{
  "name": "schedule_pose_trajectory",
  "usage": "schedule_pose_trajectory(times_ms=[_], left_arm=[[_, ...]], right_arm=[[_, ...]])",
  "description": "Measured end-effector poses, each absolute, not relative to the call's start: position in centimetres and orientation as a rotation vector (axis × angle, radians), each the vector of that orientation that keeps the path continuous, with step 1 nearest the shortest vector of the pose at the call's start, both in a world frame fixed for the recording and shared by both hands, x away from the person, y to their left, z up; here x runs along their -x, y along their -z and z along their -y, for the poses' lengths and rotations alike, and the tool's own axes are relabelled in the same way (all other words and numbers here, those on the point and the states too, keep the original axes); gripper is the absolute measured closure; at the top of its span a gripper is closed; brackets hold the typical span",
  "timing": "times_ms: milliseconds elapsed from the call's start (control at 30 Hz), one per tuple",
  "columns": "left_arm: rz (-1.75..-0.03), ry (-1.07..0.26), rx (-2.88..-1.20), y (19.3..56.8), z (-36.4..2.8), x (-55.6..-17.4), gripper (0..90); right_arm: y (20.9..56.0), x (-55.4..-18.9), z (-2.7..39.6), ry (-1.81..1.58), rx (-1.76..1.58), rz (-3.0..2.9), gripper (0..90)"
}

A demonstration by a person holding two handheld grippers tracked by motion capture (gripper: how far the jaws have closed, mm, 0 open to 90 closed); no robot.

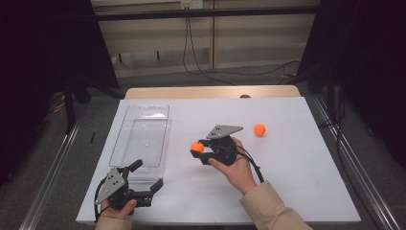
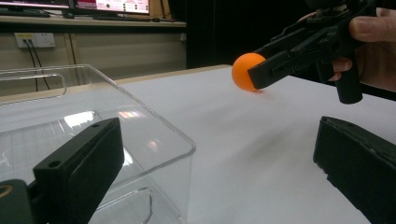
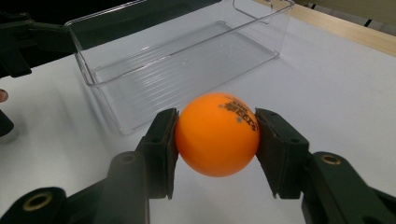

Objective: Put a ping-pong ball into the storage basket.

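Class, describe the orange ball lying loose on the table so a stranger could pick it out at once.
Start at the white table, then find the right gripper near its middle, shut on an orange ball. The loose ball lies beyond it toward the far right, alone on the bare surface and touched by nothing, unlike its gripped twin.

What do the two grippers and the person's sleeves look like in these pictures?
Both the left gripper and the right gripper are black, with a pistol-style handle and two blocky fingers bearing flat pads. Each carries a grey three-cornered plate dotted with small holes on top. A black cable trails from the right one. The sleeves are beige.
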State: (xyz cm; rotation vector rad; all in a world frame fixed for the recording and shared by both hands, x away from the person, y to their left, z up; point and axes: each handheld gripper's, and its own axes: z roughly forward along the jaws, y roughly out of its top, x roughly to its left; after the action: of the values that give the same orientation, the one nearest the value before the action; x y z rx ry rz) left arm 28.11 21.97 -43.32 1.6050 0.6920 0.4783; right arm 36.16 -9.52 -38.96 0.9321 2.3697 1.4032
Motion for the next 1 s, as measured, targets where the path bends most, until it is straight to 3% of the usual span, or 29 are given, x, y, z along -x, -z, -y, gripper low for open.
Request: schedule_pose_trajectory(times_ms=[1000], left_arm=[[-0.688,-0.480,-1.606,43.29,-21.91,-28.11,1.6]], right_arm=[[38.66,-36.74,8.53,-1.409,-0.915,-2.370,51.4]])
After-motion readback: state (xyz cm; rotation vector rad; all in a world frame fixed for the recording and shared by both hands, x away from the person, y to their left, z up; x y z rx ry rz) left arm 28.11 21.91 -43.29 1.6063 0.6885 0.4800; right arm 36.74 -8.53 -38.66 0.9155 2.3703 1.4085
